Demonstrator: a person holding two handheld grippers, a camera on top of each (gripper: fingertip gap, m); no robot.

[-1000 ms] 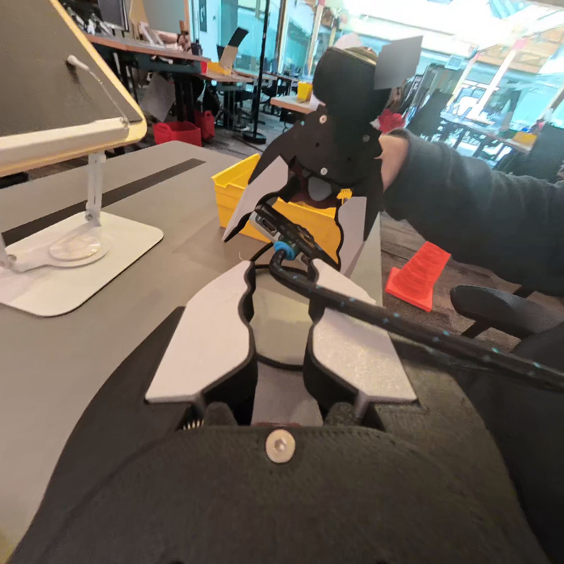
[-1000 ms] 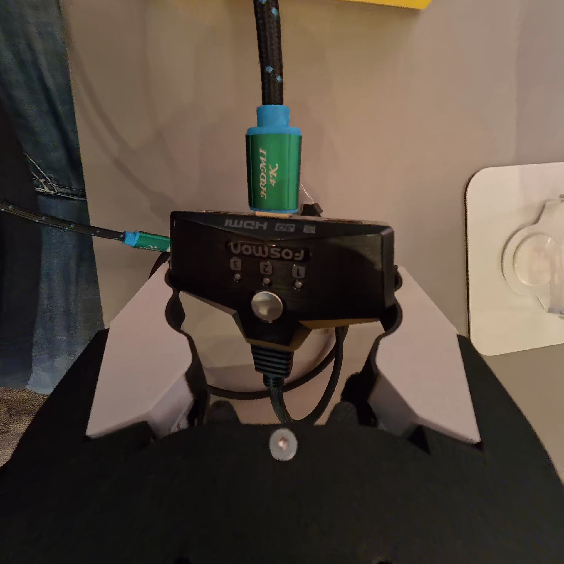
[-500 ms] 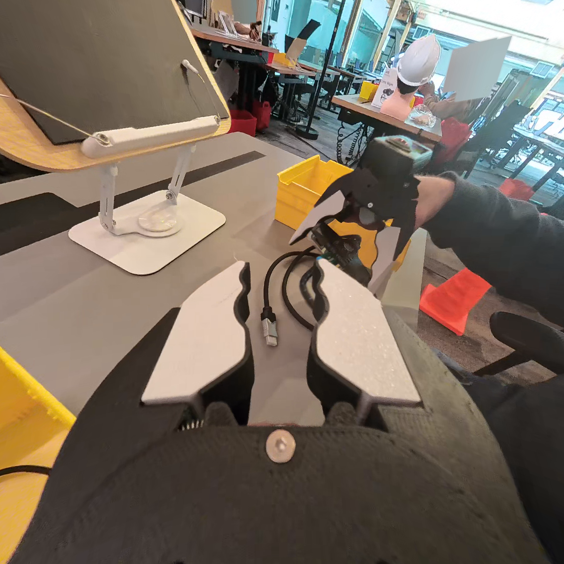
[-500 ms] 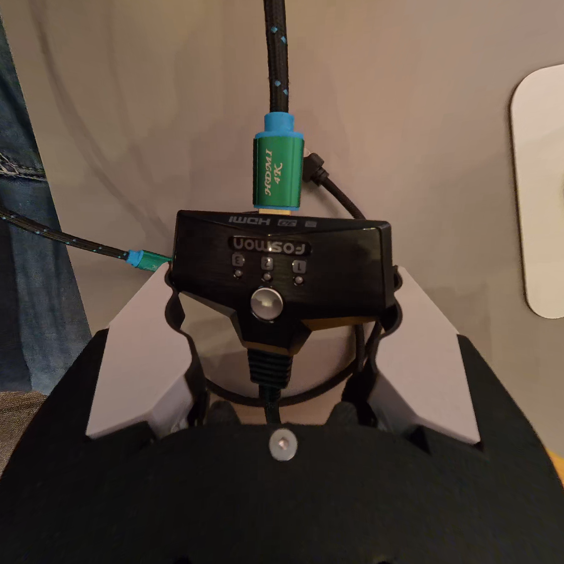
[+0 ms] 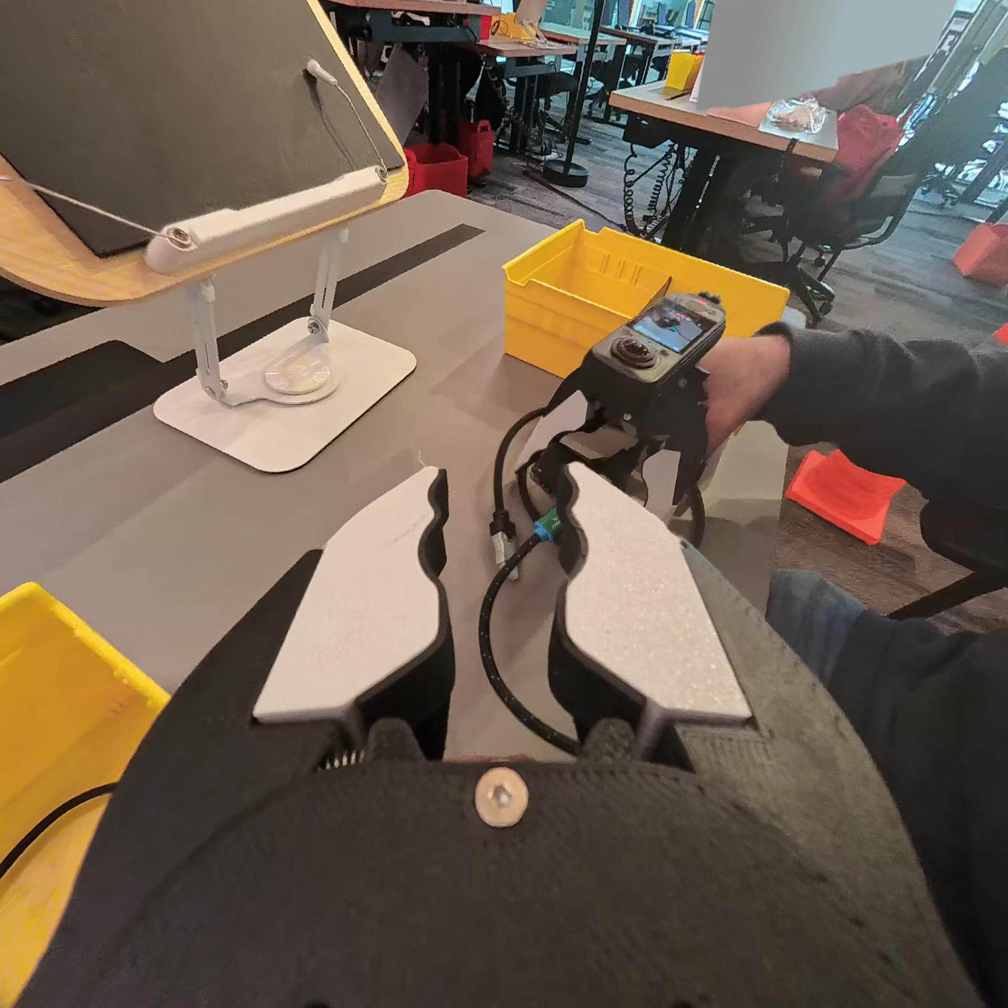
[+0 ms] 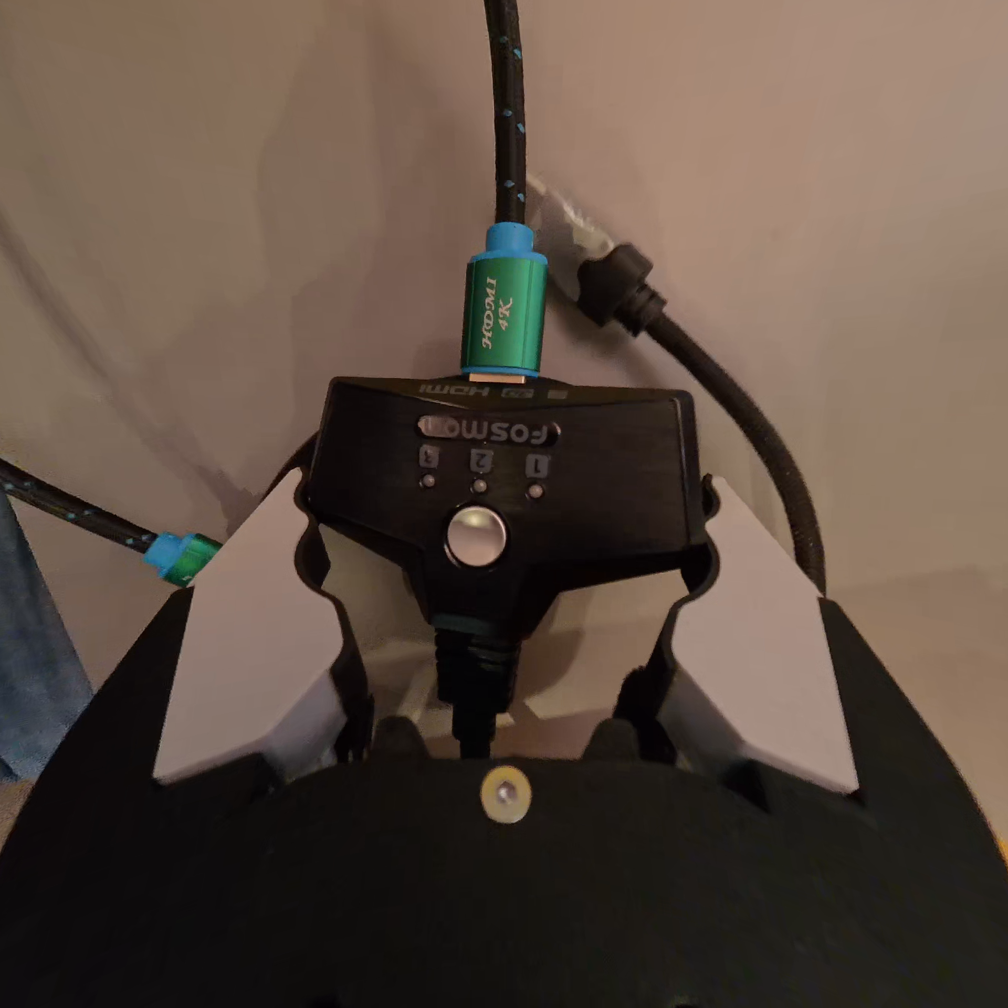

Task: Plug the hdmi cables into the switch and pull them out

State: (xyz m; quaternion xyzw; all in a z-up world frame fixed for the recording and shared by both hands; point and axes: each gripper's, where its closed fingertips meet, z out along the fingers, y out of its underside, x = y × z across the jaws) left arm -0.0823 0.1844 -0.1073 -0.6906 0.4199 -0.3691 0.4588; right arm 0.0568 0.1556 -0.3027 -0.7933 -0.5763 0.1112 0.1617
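In the right wrist view my right gripper point(image 6: 502, 480) is shut on the black HDMI switch point(image 6: 502, 523), one finger on each side. A green HDMI plug point(image 6: 503, 322) with a black braided cable sits in the middle port on the far edge. A second green plug point(image 6: 183, 556) lies at the left finger, its tip hidden. A black cable's plug point(image 6: 616, 283) lies just right of the first. In the left wrist view my left gripper point(image 5: 502, 491) is open and empty, drawn back from the right gripper point(image 5: 627, 453). The braided cable point(image 5: 491, 627) runs on the table between its fingers.
A white stand base point(image 5: 283, 403) carries a tilted wooden board at the left. A yellow bin point(image 5: 600, 294) stands behind the right gripper, another yellow bin point(image 5: 54, 682) at the near left. The grey table point(image 5: 163, 518) ends just right of the switch. A person's sleeve point(image 5: 873, 393) reaches in. Some 25 cm of space lies between my two pairs of fingers.
My left gripper has drawn back and up from the switch, leaving the green plug in it. My right gripper has lowered the switch to the table.
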